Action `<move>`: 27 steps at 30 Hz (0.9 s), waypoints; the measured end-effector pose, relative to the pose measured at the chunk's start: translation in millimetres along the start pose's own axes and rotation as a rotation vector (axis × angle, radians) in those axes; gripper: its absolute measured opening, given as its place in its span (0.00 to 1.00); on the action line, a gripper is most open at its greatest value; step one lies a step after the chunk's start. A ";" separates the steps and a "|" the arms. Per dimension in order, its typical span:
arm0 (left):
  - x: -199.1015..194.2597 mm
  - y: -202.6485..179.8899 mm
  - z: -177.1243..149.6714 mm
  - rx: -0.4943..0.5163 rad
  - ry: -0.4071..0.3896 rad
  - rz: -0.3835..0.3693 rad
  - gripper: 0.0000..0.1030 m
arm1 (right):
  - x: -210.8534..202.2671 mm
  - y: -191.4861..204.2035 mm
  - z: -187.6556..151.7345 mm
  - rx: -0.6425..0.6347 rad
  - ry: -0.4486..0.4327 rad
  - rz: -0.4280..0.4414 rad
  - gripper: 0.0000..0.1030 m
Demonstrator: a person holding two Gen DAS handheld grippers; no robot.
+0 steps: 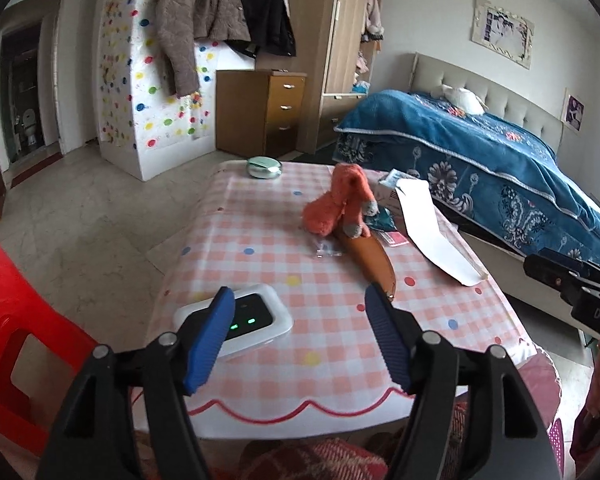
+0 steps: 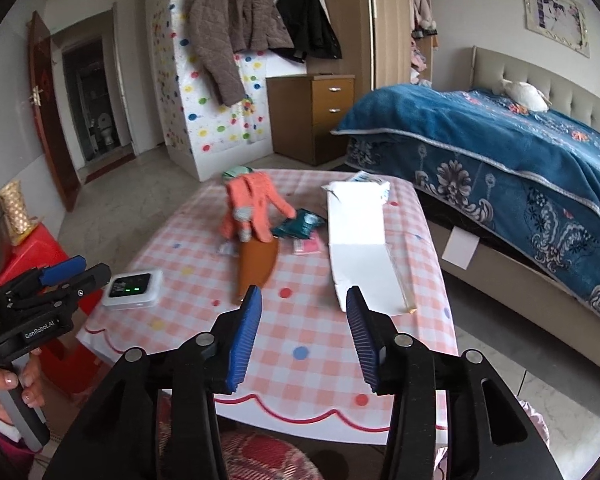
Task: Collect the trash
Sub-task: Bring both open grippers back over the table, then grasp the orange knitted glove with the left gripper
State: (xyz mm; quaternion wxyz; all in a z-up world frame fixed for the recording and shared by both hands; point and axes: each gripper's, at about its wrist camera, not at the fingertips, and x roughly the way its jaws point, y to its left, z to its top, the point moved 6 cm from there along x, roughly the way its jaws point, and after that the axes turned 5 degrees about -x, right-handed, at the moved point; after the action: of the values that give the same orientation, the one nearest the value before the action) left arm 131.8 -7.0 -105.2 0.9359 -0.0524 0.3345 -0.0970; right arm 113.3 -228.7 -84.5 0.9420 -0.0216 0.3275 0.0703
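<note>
Trash lies on the pink checked table (image 1: 260,240): a crumpled clear wrapper (image 1: 326,249), a teal foil wrapper (image 2: 300,226), a pink packet (image 2: 308,246), a long white folded paper (image 2: 360,248) and a blue-white packet (image 2: 374,182) at the far edge. My left gripper (image 1: 300,312) is open and empty above the near table edge, over a white device (image 1: 252,320). My right gripper (image 2: 302,308) is open and empty above the near edge, short of the white paper. The left gripper also shows in the right wrist view (image 2: 60,272).
An orange glove (image 1: 340,204) lies on a brown leather case (image 1: 374,260) mid-table. A green round tin (image 1: 264,167) sits at the far edge. A red stool (image 1: 16,312) stands left, a bed (image 1: 500,168) right, and a wooden drawer cabinet (image 1: 268,112) behind.
</note>
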 end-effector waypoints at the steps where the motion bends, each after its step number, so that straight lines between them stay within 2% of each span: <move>1: 5.8 -4.4 1.5 0.007 0.007 -0.004 0.65 | 4.1 -2.1 -0.5 0.003 0.004 -0.001 0.45; 5: 28.9 -21.4 12.5 0.038 0.025 -0.023 0.67 | 25.6 -9.9 4.8 0.011 0.019 -0.003 0.46; 9: 52.8 -36.4 32.2 0.054 0.027 -0.033 0.73 | 52.1 -20.3 16.3 0.027 0.042 -0.004 0.53; 15: 94.6 -59.2 66.0 0.080 0.047 -0.063 0.73 | 76.5 -44.9 31.7 0.074 0.058 -0.023 0.53; 18: 130.1 -67.3 74.7 0.099 0.104 -0.044 0.63 | 81.8 -52.2 40.2 0.079 0.051 -0.035 0.53; 23: 172.7 -66.2 75.8 0.093 0.176 -0.019 0.57 | 91.8 -55.1 42.3 0.076 0.056 -0.034 0.52; 25: 186.4 -61.4 75.0 0.089 0.197 0.000 0.50 | 97.2 -55.7 39.7 0.074 0.067 -0.031 0.52; 26: 188.4 -59.0 75.2 0.087 0.200 0.002 0.41 | 99.5 -55.5 38.7 0.074 0.072 -0.030 0.52; 27: 187.8 -56.7 74.9 0.087 0.199 -0.008 0.27 | 100.1 -55.6 37.8 0.073 0.073 -0.029 0.52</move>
State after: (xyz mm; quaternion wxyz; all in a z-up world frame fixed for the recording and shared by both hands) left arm 313.4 -100.5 -153.8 0.8992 -0.0033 0.4208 -0.1199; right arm 222.2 -268.6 -117.2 0.9305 0.0055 0.3637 0.0437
